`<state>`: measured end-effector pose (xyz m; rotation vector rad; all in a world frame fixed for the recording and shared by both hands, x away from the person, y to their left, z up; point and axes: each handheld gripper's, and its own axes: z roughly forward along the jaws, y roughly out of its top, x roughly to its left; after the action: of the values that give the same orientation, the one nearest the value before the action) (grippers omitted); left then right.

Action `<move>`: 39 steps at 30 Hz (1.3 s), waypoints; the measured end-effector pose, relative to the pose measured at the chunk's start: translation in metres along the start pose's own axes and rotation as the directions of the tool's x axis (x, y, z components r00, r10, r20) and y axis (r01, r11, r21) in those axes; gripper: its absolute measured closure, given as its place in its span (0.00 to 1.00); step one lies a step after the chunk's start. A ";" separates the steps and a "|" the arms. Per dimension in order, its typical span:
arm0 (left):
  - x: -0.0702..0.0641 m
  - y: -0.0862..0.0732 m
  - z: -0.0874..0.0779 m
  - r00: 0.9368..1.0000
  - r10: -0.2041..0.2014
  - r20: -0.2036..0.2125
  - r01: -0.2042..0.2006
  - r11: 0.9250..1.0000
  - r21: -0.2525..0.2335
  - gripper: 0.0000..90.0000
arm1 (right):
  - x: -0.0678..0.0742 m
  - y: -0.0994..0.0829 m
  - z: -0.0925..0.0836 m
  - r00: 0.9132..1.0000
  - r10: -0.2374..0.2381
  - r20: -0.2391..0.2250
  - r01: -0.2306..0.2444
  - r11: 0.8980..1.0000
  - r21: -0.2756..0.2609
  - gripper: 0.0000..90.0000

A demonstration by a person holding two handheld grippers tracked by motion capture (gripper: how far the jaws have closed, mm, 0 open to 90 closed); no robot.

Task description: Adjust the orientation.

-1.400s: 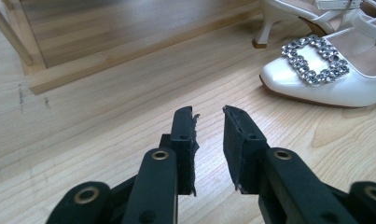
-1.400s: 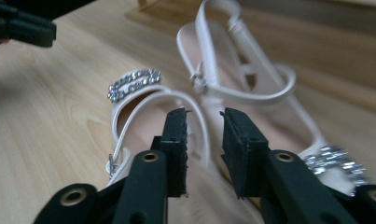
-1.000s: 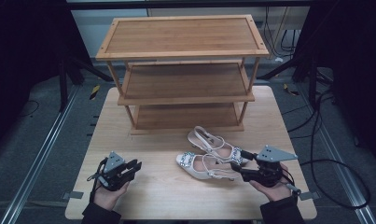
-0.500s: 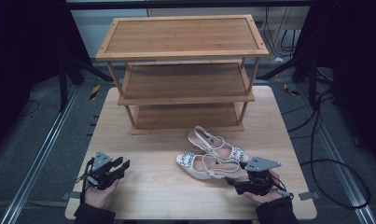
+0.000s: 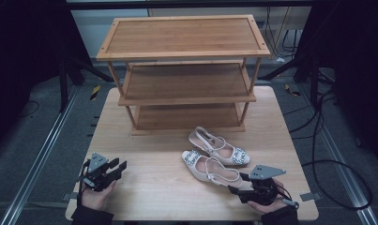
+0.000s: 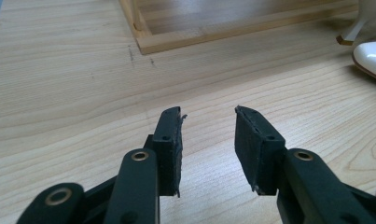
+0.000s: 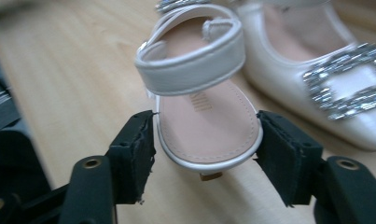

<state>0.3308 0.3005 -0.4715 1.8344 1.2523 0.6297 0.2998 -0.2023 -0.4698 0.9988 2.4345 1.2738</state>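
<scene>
Two pale slingback shoes with jewelled buckles lie side by side on a light wooden tabletop (image 5: 158, 140), just in front of a three-tier wooden shoe rack (image 5: 184, 70) whose three shelves stand bare. The nearer shoe (image 5: 210, 168) points its heel toward the right hand-held gripper (image 5: 238, 191), whose two black jaws stand apart on either side of that heel end, the pads close to the sole's edge but not pressing it. The farther shoe (image 5: 219, 147) rests just beside the first, toward the rack. At the tabletop's near left corner, the left hand-held gripper (image 5: 118, 168) sits low over bare wood, jaws apart and holding nothing. Two hands grip the two tools.
</scene>
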 end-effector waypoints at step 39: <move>-0.002 -0.004 0.004 1.000 0.016 0.014 -0.017 1.000 0.021 0.67 | 0.015 0.012 0.051 0.997 -0.076 0.013 0.075 0.997 0.014 0.42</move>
<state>0.3317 0.2981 -0.4768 1.8654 1.2404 0.6141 0.3186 -0.1551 -0.4897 0.9067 2.4489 1.2242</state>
